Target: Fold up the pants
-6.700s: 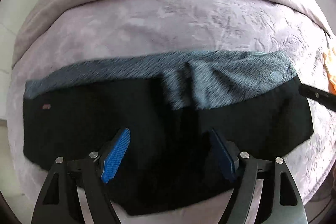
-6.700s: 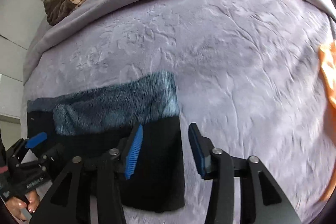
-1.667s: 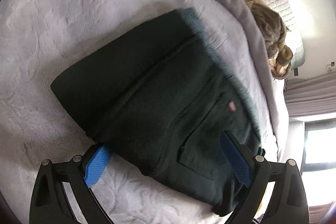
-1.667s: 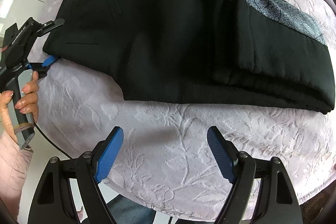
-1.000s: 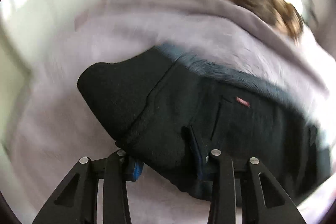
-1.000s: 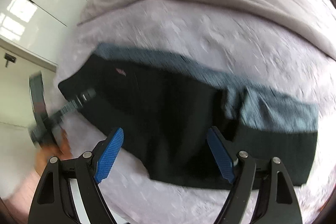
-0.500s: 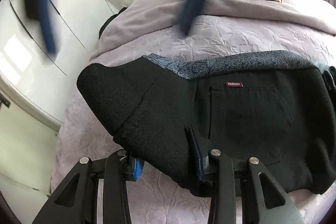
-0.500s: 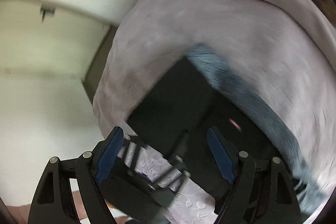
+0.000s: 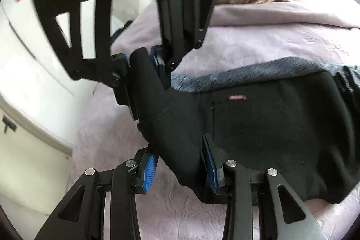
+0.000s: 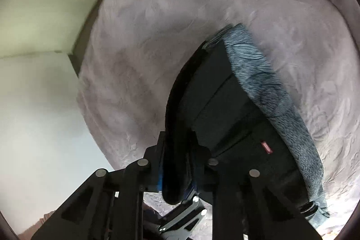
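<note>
The left hand-held gripper (image 9: 180, 163) clamps its blue pads on black fabric. The right hand-held gripper (image 9: 140, 62) reaches in from above, jaws closed on the same fold.

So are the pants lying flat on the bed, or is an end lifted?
Partly lifted: both grippers, left and right, pinch one end of the pants off the bedspread.

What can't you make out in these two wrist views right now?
- Left wrist view: the small red label on the black folded pants is too blurred to read.
- Left wrist view: the pants' right end is cut off by the edge.
- Right wrist view: the right gripper fingers' blue pads are mostly buried in fabric.
</note>
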`<state>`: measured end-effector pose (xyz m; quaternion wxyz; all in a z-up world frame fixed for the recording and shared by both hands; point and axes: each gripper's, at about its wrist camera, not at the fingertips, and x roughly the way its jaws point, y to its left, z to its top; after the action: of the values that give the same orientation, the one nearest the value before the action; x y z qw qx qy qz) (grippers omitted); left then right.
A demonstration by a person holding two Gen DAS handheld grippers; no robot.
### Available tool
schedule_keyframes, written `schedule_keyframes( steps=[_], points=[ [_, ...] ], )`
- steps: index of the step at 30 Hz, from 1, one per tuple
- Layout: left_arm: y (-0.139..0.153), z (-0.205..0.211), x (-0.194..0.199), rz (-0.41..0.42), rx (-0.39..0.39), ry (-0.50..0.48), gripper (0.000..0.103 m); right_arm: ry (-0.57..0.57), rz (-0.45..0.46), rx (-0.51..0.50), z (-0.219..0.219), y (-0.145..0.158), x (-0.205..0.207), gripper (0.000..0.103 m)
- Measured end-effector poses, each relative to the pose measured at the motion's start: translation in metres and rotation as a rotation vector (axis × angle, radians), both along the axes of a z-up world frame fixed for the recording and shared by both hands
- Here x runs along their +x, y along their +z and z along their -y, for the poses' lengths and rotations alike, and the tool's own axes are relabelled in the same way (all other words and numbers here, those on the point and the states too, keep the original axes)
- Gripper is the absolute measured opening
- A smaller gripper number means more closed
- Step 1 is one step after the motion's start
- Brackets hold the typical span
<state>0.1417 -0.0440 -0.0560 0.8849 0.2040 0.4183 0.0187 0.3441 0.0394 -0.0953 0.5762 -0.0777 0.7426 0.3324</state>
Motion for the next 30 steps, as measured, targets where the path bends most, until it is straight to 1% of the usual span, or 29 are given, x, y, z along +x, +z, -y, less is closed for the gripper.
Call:
schedule_keyframes(
  steps=[5,8,10,14,17,19,20,23,25,28,30],
  points=[
    [0.041,0.031,-0.011,0.059,-0.008,-0.076,0.040,-0.132,-0.013,0.200,0.063,0.034,-0.008,0.019],
    [0.071,0.059,-0.022,0.093,-0.025,-0.141,0.040,-0.244,-0.007,0.346,0.120,0.059,-0.019,0.019],
    [0.087,0.080,-0.029,0.109,-0.034,-0.191,0.040,-0.301,-0.001,0.415,0.152,0.075,-0.024,0.019],
    [0.108,0.132,-0.046,0.131,-0.033,-0.313,0.040,-0.426,0.039,0.556,0.237,0.098,-0.046,0.019],
    [0.113,0.176,-0.061,0.135,-0.020,-0.416,0.040,-0.525,0.079,0.630,0.299,0.105,-0.071,0.019],
    [0.111,0.204,-0.071,0.126,-0.010,-0.479,0.040,-0.590,0.098,0.672,0.340,0.102,-0.087,0.019],
    [0.108,0.223,-0.078,0.115,-0.002,-0.519,0.040,-0.626,0.106,0.691,0.362,0.098,-0.097,0.019],
    [0.097,0.263,-0.091,0.077,0.014,-0.587,0.040,-0.728,0.107,0.736,0.422,0.082,-0.120,0.019],
    [0.084,0.287,-0.098,0.048,0.027,-0.625,0.040,-0.783,0.111,0.747,0.458,0.065,-0.138,0.019],
    [0.059,0.324,-0.111,0.010,0.064,-0.675,0.040,-0.846,0.103,0.757,0.496,0.038,-0.160,0.019],
    [0.045,0.338,-0.117,-0.015,0.078,-0.692,0.040,-0.888,0.090,0.763,0.520,0.017,-0.168,0.019]
  ],
)
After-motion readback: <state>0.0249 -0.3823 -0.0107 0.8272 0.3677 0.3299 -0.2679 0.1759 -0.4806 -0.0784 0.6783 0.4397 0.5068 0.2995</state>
